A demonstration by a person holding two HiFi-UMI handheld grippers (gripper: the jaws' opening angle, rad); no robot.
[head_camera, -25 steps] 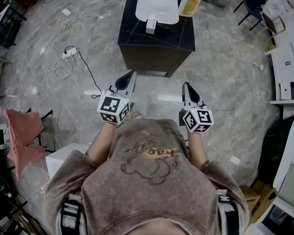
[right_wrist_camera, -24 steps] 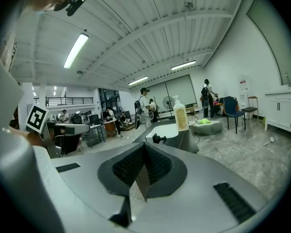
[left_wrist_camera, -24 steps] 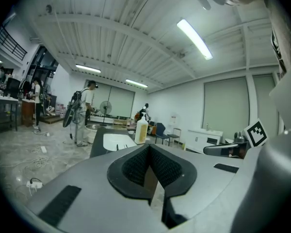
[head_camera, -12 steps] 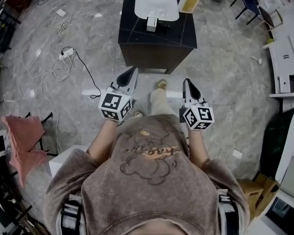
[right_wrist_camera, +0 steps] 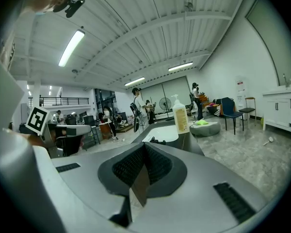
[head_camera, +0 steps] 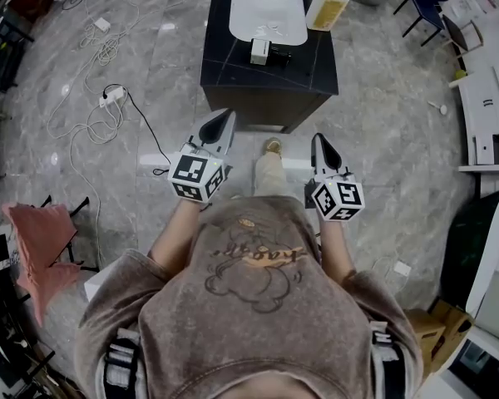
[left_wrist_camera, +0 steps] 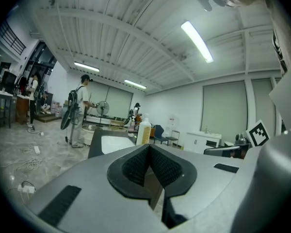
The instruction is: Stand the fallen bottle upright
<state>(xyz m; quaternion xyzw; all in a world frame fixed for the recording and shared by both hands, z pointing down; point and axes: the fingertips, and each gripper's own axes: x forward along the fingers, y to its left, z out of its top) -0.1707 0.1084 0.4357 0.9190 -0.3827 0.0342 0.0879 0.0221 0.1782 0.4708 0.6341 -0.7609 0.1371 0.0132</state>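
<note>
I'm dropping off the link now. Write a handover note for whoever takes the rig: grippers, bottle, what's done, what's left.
Left gripper: shut, empty, held level in front of the person.
Right gripper: shut, empty, beside it.
Bottle: on the far right corner of the black counter, next to the white basin. Both gripper views show it standing upright, out of reach.
Done: nothing is gripped, and no fallen bottle is in view.
Left: step up to the counter and check the bottle. It probably needs no righting.
</note>
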